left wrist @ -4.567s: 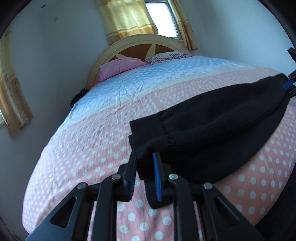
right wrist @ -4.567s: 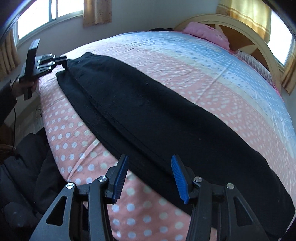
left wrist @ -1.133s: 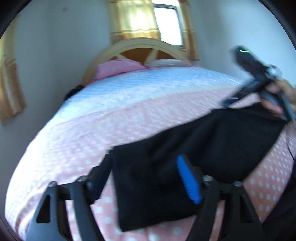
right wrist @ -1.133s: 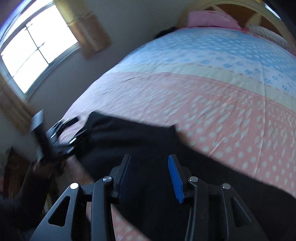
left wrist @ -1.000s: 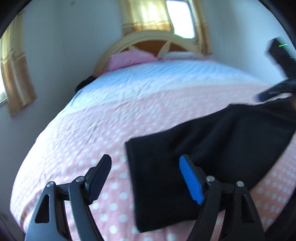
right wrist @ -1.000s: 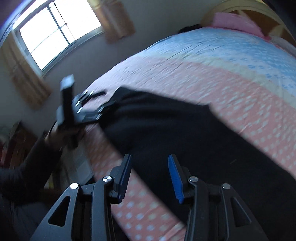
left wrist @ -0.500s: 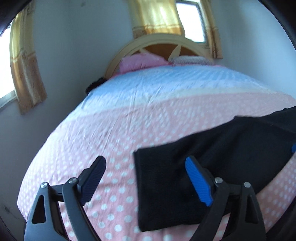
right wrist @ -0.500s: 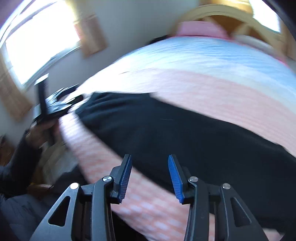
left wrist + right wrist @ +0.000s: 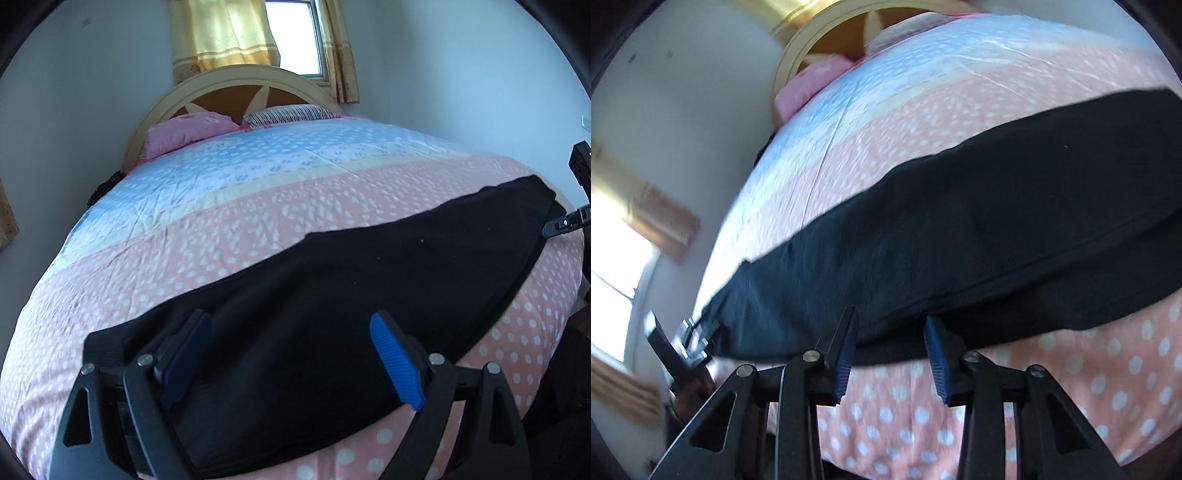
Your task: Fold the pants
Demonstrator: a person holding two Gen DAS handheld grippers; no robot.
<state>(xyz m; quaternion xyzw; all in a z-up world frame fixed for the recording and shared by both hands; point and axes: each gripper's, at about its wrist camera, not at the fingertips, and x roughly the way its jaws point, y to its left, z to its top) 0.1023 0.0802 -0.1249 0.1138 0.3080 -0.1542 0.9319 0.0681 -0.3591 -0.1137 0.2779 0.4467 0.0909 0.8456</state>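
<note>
Black pants (image 9: 369, 280) under wide-apart L tool (image 9: 291, 363); R cam only: R tool (image 9: 890, 360) half-closed, nothing gripped

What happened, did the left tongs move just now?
Yes, the left tongs moved rightward: the headboard slid left in view. Jaws just opened wider over the black pants, gripping nothing.

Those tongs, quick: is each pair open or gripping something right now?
Left tongs: open wide over the black pants, gripping nothing.
Right tongs: open, just narrowing, at the pants' near edge, gripping nothing.
</note>
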